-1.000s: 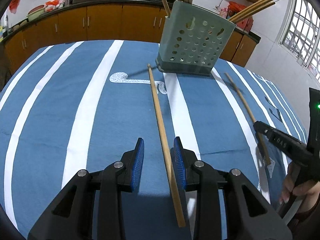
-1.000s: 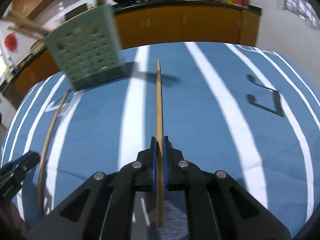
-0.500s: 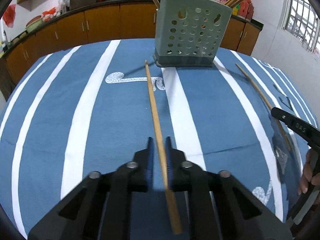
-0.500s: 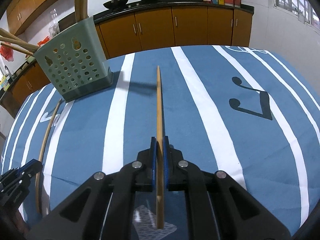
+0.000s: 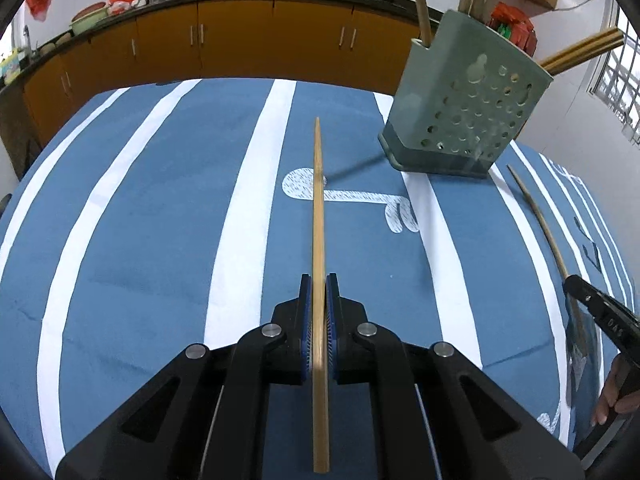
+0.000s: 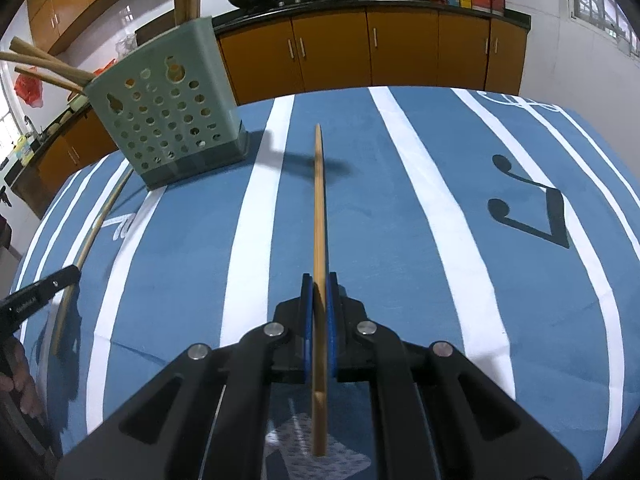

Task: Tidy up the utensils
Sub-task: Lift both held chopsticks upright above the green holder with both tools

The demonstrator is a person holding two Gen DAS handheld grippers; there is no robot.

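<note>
My left gripper (image 5: pixel 318 280) is shut on a wooden chopstick (image 5: pixel 318 200) that points straight ahead, its tip raised above the blue striped cloth (image 5: pixel 160 220). The green perforated holder (image 5: pixel 464 100), with several chopsticks standing in it, is ahead to the right. My right gripper (image 6: pixel 319 280) is shut on a second chopstick (image 6: pixel 319 200), also lifted and pointing forward, with the holder (image 6: pixel 168 112) ahead to its left. Each view catches the other gripper at its edge: the right gripper (image 5: pixel 600 314) with its chopstick (image 5: pixel 536 216), the left gripper (image 6: pixel 40 292) with its chopstick (image 6: pixel 96 232).
The cloth-covered table (image 6: pixel 440 220) carries white stripes and music-note prints. Orange kitchen cabinets (image 5: pixel 240 44) under a dark counter with woks line the far wall. A person's hand (image 5: pixel 612 396) shows on the right gripper's handle.
My left gripper has shut on the chopstick that lay between its fingers and swung left with it, so the holder now sits to the right. The right gripper keeps its chopstick and has stayed put.
</note>
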